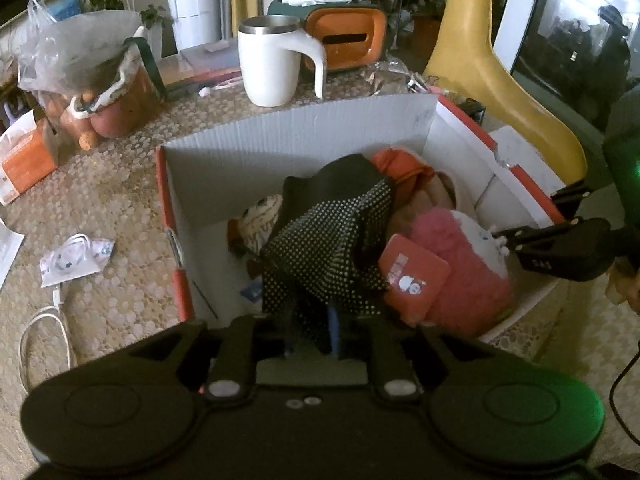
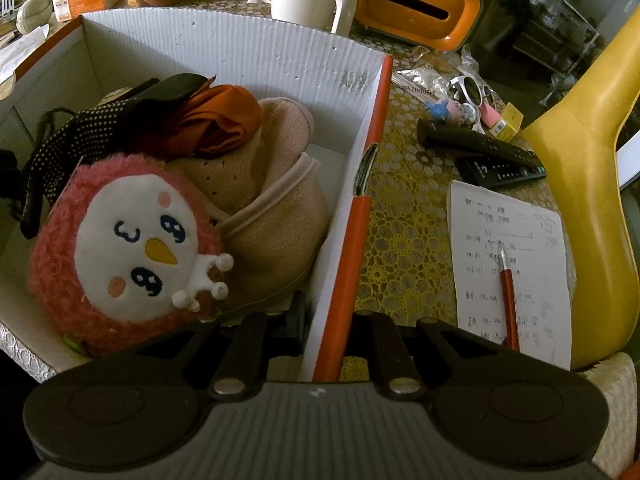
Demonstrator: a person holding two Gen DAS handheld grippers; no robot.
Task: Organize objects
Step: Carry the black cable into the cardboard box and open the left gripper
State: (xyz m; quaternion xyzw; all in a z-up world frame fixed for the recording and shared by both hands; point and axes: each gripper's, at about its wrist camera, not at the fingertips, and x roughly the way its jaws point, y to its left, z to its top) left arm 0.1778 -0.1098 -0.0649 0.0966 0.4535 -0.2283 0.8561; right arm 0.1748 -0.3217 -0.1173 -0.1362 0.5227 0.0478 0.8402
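On the desk our left gripper has its jaws closed on the dotted glove over the box; our right gripper straddles the box wall, jaws apart.

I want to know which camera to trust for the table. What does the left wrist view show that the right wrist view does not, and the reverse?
Only the left wrist view: the left gripper shut on the dotted black cloth over the box, the right gripper at the box's right wall, a white cable, and an orange card.

Only the right wrist view: two remotes, a written sheet with a red pen, sunglasses, and the pink plush's face.

Both: box, white mug, orange tissue holder, pink plush, cloth.
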